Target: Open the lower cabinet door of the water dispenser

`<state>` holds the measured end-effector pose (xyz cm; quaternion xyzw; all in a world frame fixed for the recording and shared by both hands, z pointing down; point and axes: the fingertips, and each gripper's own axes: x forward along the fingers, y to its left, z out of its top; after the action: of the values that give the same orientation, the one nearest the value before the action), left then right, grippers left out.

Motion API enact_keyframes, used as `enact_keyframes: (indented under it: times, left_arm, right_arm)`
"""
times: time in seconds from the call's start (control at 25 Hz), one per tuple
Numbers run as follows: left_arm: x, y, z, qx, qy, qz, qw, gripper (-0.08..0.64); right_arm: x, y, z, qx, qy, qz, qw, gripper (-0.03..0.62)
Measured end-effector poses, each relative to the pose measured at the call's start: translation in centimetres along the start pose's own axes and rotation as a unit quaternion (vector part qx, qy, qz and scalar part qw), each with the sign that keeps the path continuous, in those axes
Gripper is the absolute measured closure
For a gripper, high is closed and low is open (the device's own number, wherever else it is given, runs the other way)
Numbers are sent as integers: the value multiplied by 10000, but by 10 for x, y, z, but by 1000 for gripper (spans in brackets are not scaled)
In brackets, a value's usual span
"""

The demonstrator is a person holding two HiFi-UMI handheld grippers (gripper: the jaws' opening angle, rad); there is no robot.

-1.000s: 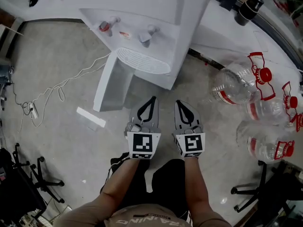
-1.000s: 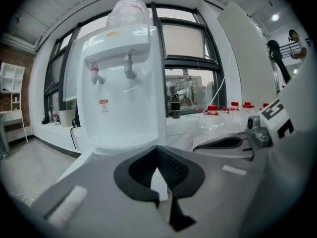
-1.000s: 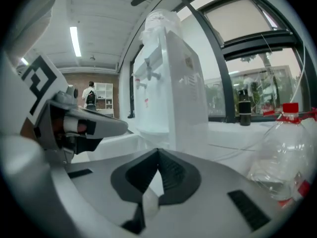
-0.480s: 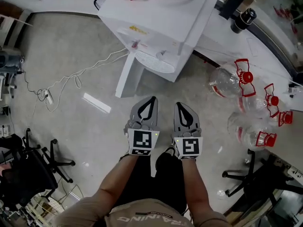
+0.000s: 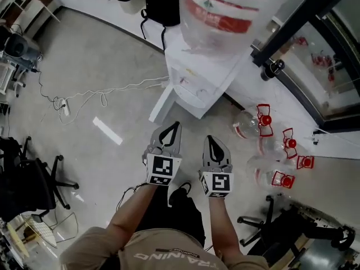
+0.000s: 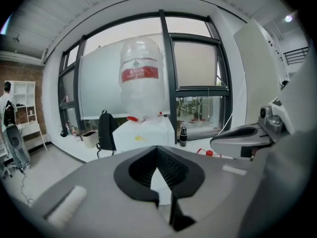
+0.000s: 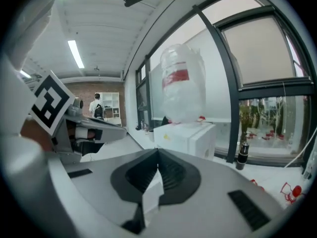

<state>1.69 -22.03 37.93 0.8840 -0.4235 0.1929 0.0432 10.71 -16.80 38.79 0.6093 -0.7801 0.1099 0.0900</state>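
The water dispenser (image 5: 194, 80) stands in the upper middle of the head view, a large clear water jug (image 5: 225, 10) upended on top of it. Its lower cabinet door (image 5: 160, 104) is already open. The white panel stands upright on the floor, hinged at the cabinet's left front corner. Its top edge runs from there toward the lower left of the frame, so the door's free end points away from the cabinet and toward the person.

Both grippers sit below the door in the frame, side by side and clear of it. The left gripper (image 5: 176, 126) has its jaws together with nothing between them, its tip near the door's free end but apart from it. The right gripper (image 5: 209, 140) is likewise closed and empty, just to the right of the left one.

In the left gripper view the dispenser (image 6: 146, 133) rises beyond the closed jaw tips. In the right gripper view it (image 7: 185, 135) does the same.

Empty bottles with red handles (image 5: 264, 122) lie on the floor at right. A white cable (image 5: 101, 91) trails across the floor at left.
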Motion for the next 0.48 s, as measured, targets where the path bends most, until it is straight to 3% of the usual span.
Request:
enact_keyframes:
  times: [0.2, 0.48]
  left_arm:
    - [-54, 15, 57, -117, -146, 119, 9998, 552]
    - [-108, 6, 103, 9, -334, -85, 9994, 552]
  right_arm:
    - [-40, 22, 75, -192, -177, 76, 9996, 581]
    - [-90, 27, 157, -779, -410, 130, 9960, 581]
